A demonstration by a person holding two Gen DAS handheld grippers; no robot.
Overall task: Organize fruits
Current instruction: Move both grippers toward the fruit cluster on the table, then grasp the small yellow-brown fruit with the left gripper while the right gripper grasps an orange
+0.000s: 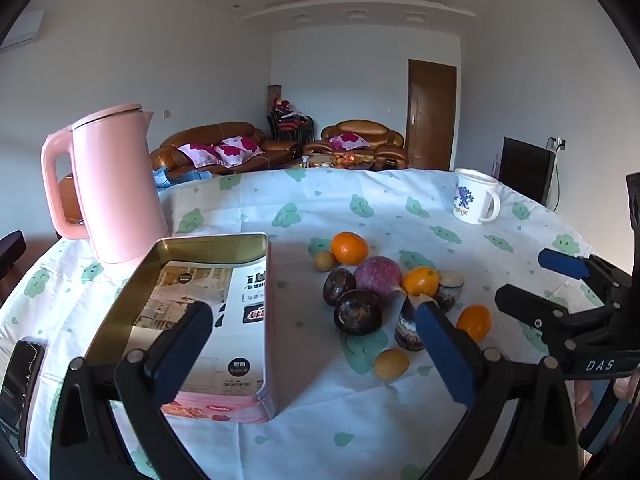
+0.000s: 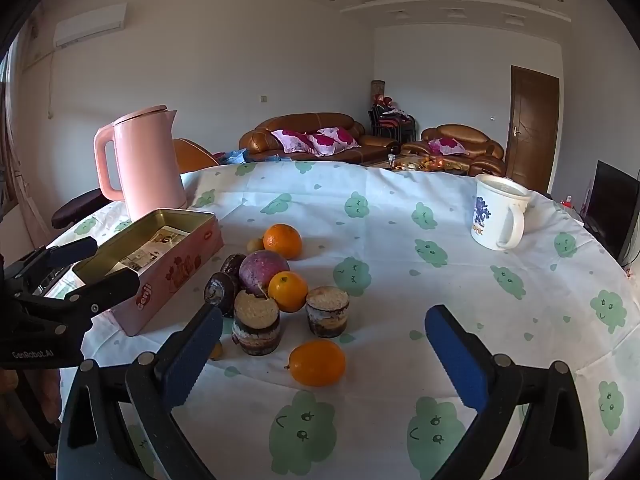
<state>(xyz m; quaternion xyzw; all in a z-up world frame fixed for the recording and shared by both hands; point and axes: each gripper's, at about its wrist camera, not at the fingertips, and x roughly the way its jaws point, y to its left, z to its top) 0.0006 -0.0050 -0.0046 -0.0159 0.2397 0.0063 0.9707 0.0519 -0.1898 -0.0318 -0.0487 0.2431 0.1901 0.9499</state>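
1. Left gripper (image 1: pixel 316 320) sat nearest my left cam, jaws spread wide, nothing between the pads; one finger hung over the open pink tin (image 1: pixel 224 320), the other in front of the fruit pile.
2. Right gripper (image 2: pixel 324 332) was the same: jaws wide apart, gripping nothing, fruit just beyond the fingertips.
3. Fruit was all loose on the tablecloth (image 2: pixel 400 208), just right of the tin, none inside it.
4. Left cam showed the tin's floor: only a printed paper sheet (image 1: pixel 212 312). Right cam gave mostly its pink side wall.
5. Right cam showed two cut cane-like chunks (image 2: pixel 256 328) standing on end, pale cut faces up, with an orange kumquat (image 2: pixel 318 362) in front. In the left cam my finger partly hid one chunk.
6. Left cam alone caught a small yellow-brown fruit (image 1: pixel 391 364) at the near edge, plus a phone (image 1: pixel 20 384) left of the tin.
7. Both cams saw the purple round fruit (image 2: pixel 264 276), the tangerine (image 2: pixel 282 241), the pink kettle (image 1: pixel 116 184) and the white mug (image 2: pixel 500 212).
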